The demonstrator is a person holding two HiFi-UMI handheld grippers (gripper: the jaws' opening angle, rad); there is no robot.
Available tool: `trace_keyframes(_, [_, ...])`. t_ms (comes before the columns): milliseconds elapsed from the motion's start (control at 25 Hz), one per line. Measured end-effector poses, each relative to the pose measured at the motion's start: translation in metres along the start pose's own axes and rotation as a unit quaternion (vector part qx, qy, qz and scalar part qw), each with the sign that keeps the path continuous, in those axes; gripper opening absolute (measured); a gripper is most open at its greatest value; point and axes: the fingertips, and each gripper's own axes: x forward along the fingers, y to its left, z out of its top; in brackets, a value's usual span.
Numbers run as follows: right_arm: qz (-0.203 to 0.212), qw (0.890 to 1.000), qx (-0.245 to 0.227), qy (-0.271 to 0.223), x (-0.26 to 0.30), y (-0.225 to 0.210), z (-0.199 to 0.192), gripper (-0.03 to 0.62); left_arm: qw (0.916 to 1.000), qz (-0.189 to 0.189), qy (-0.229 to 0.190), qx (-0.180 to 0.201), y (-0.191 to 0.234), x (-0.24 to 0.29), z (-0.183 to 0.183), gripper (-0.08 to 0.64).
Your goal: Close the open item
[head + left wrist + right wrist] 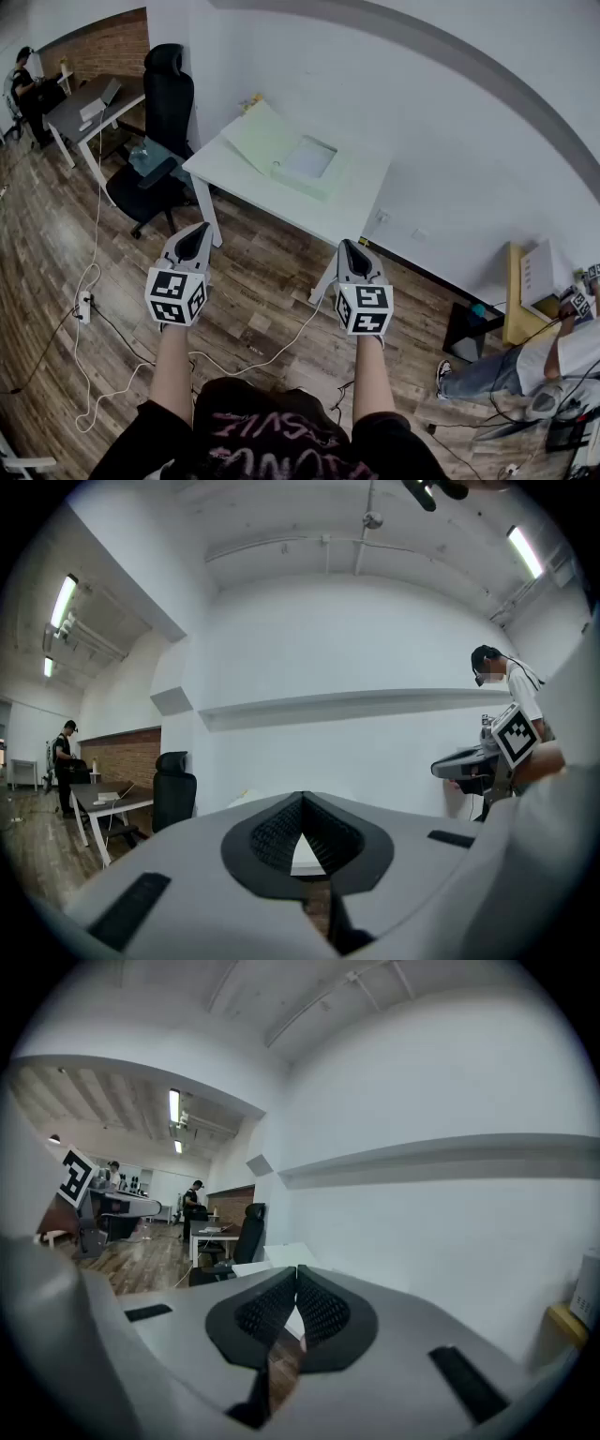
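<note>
Left gripper (198, 232) and right gripper (351, 247), both closed empty, hover far from the open box (306, 165).

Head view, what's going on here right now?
A person stands back from a white table, holding out a left gripper and a right gripper, both shut and empty. On the table sits a box with its lid open. Neither gripper touches it, so closing has not begun.

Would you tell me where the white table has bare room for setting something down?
The white table is bare at its right end, beyond the open pale-green box, and along the front-left edge. The box and its lid fill the middle.
</note>
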Motion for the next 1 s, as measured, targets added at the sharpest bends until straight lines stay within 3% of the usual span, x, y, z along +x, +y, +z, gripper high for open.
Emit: trace_keyframes(1000, [-0.023,1.000,-0.012,0.008,-0.006,0.018,-0.007,0.026,0.9998,-0.020,0.005,-0.008,0.014,-0.009,-0.009,0.011])
